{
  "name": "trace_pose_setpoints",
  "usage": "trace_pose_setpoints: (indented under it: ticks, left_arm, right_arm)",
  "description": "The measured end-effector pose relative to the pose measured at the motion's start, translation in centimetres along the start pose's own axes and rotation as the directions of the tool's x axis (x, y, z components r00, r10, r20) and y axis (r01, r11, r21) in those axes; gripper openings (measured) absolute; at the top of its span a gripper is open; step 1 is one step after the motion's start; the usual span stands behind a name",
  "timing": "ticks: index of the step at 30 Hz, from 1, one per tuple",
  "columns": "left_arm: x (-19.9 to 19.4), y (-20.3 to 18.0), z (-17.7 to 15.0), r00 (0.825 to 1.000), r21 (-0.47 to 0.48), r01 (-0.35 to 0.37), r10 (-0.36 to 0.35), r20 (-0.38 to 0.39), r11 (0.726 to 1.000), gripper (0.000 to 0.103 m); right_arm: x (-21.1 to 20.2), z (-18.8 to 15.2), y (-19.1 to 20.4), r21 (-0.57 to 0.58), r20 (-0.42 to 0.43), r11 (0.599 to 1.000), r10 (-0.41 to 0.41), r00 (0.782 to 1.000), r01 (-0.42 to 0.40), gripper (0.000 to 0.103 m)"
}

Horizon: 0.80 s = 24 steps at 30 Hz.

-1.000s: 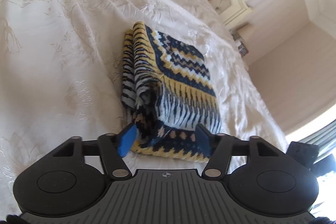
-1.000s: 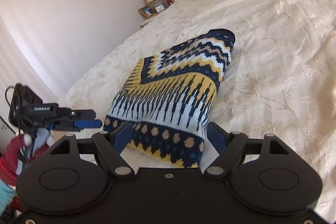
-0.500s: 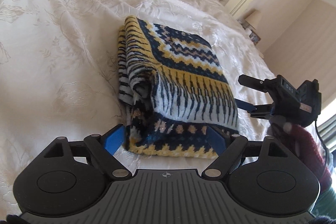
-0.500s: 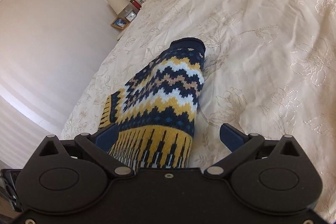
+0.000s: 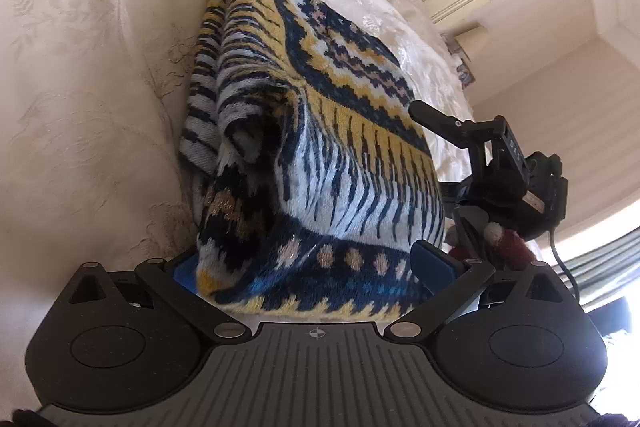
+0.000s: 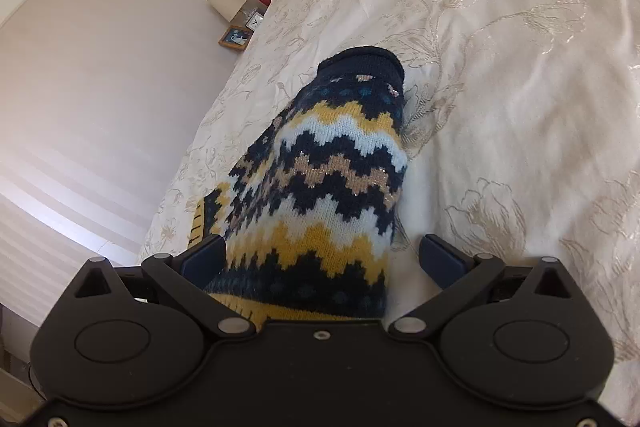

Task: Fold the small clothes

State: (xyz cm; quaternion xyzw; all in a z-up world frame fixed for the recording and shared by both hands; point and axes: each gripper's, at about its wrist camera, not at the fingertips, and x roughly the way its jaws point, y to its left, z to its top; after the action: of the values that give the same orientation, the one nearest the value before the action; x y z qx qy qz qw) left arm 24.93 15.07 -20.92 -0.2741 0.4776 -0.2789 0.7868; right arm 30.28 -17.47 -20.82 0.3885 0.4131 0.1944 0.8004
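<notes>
We set both released tongs, left [image 5: 306, 269] and right [image 6: 322, 259], astride the folded navy-and-yellow patterned knit sweater [image 5: 320, 131] on the cream embroidered bedspread [image 6: 520, 67], apparently to square its edges.

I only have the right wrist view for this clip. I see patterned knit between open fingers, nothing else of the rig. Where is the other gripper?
Observer: The left gripper sits at the near hem of the folded sweater, its fingers spread wide to either side of the knit.
Operator: Is the garment actually folded, or just bunched?
Observer: Folded in layers; the left wrist view shows stacked striped edges on its left side, lying on the cream bedspread.
Operator: Does the left camera see my gripper?
Observer: Yes, the right gripper shows at the sweater's right edge, one black finger above the knit and one lower beside it, with a dark red sleeve behind it.
</notes>
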Motion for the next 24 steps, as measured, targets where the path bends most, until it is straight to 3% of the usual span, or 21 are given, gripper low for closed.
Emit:
trace_pose_setpoints:
  ticks: [10,15,17,18,19,20,24]
  left_arm:
    - [0.9,0.6,0.3,0.997,-0.035,0.073,-0.072,0.042,0.997,0.101]
    - [0.4,1.0,0.0,0.997,-0.067,0.059,-0.056,0.048,0.996,0.088]
    - [0.2,1.1,-0.1,0.997,-0.07,0.068,-0.066,0.037,0.995,0.069]
    - [0.3,1.2,-0.1,0.996,-0.075,0.084,-0.082,0.032,0.994,0.06]
    - [0.4,1.4,-0.3,0.995,-0.093,0.099,-0.097,0.027,0.991,0.037]
    - [0.5,1.5,-0.5,0.993,-0.119,0.113,-0.11,0.032,0.987,0.025]
    - [-0.6,0.8,-1.2,0.992,-0.133,0.125,-0.119,0.049,0.983,0.024]
  right_arm:
    - [1.2,0.6,-0.8,0.038,0.027,0.996,0.081,0.996,-0.082,0.103]
    - [0.3,-0.2,-1.2,0.014,0.044,0.994,0.11,0.993,-0.11,0.102]
    - [0.2,-0.4,-1.0,-0.013,0.03,0.994,0.109,0.994,-0.109,0.1]
    - [0.2,-0.5,-0.7,-0.033,0.021,0.995,0.096,0.995,-0.095,0.092]
    - [0.4,-0.7,-0.2,-0.063,0.005,0.997,0.047,0.999,-0.047,0.062]
    - [0.4,-0.8,0.2,-0.088,-0.003,0.996,0.012,1.0,-0.012,0.056]
    - [-1.1,-1.1,1.3,-0.083,0.004,0.996,0.012,1.0,-0.012,0.05]
